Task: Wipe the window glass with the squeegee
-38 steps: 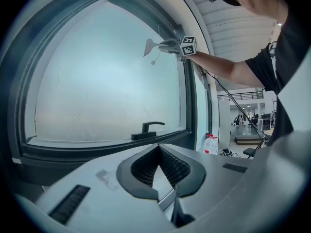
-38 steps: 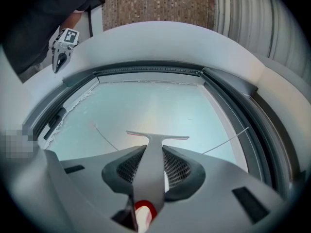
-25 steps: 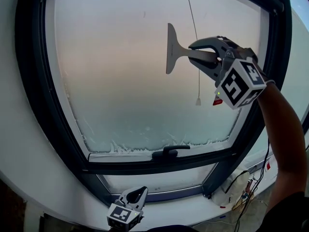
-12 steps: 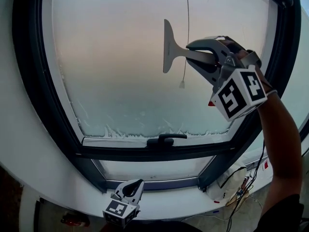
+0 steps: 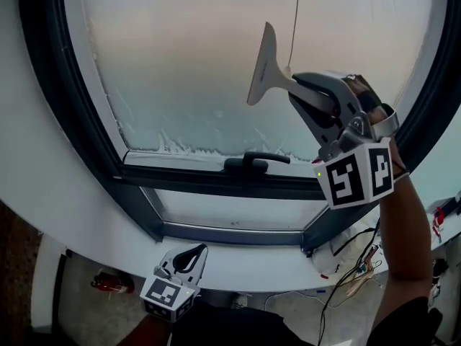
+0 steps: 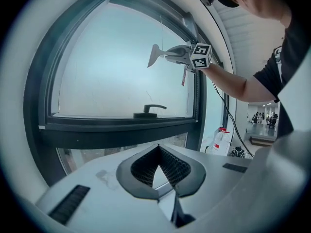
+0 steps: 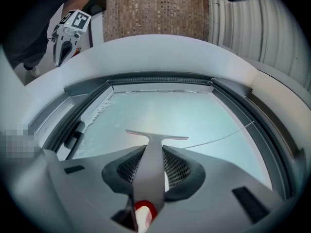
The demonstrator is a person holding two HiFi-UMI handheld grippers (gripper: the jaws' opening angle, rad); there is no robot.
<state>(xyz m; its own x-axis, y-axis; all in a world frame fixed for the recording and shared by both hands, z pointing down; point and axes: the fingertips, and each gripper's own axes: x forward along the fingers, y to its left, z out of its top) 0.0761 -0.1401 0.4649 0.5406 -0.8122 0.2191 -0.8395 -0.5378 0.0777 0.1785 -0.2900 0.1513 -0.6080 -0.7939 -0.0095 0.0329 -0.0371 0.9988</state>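
A grey squeegee [image 5: 264, 65] stands with its blade against the frosted window glass [image 5: 180, 56], right of centre and a little above the bottom frame. My right gripper [image 5: 295, 87] is shut on the squeegee's handle. The right gripper view looks along the handle [image 7: 151, 161] to the blade on the glass [image 7: 194, 110]. My left gripper [image 5: 190, 255] hangs low below the sill, shut, with nothing in it. From the left gripper view, the squeegee [image 6: 156, 56] and right gripper [image 6: 176, 56] show high on the pane.
A dark window handle [image 5: 252, 161] sits on the bottom frame, with white residue [image 5: 184, 148] along the glass just above it. A thin blind cord [image 5: 296, 20] hangs beside the squeegee. Cables [image 5: 356, 269] lie on the floor at right, near a white bottle [image 6: 221, 141].
The right gripper has carried the squeegee down the glass, closer to the window handle, and the blade now tilts. The left gripper stays low and shut.
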